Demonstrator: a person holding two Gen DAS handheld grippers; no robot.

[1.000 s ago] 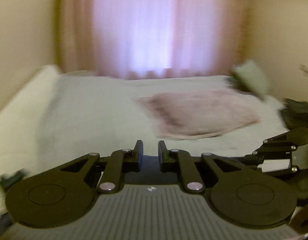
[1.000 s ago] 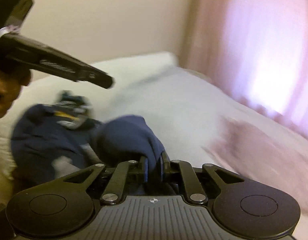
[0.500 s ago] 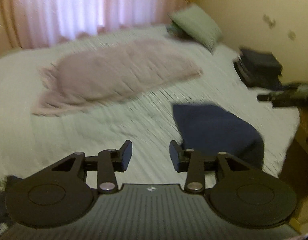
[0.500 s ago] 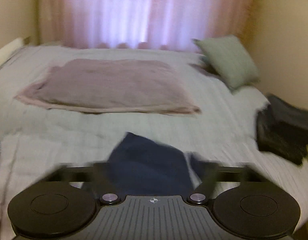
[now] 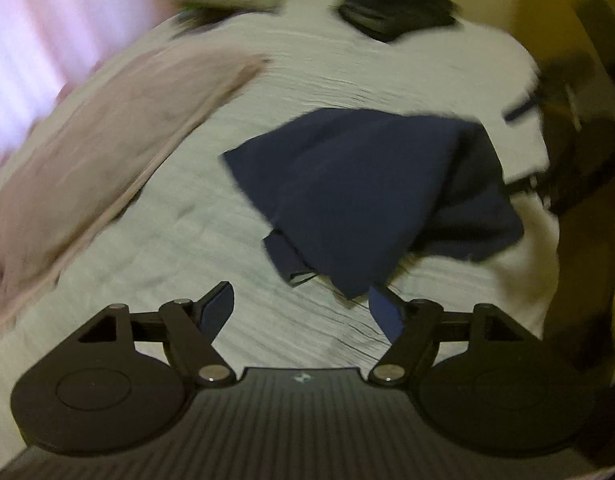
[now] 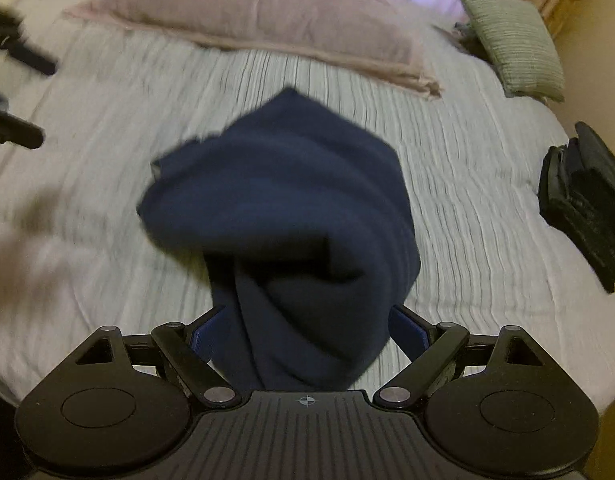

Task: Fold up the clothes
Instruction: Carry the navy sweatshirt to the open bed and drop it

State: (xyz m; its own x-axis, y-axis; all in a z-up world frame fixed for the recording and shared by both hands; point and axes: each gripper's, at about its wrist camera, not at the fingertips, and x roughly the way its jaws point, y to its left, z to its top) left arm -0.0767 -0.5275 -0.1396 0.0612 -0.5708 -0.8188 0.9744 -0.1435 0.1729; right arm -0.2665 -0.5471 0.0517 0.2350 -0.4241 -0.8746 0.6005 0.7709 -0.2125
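Left wrist view: the left gripper (image 5: 301, 306) is hovering with jaws wide and empty over the bed (image 5: 155, 240); a crumpled navy garment (image 5: 359, 192) is lying just ahead, soft and light, probably best pinched at a corner. Right wrist view: the garment (image 6: 283, 208) is draping between the right gripper's (image 6: 303, 330) wide jaws, not pinched.

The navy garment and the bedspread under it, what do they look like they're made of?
Navy garment: soft matte knit, probably cotton jersey; it slumps in rounded, shine-free folds. Bedspread: pale, matte textured cloth, maybe crinkled or ribbed cotton; fine parallel ridges run across it. Blur leaves the weaves uncertain.
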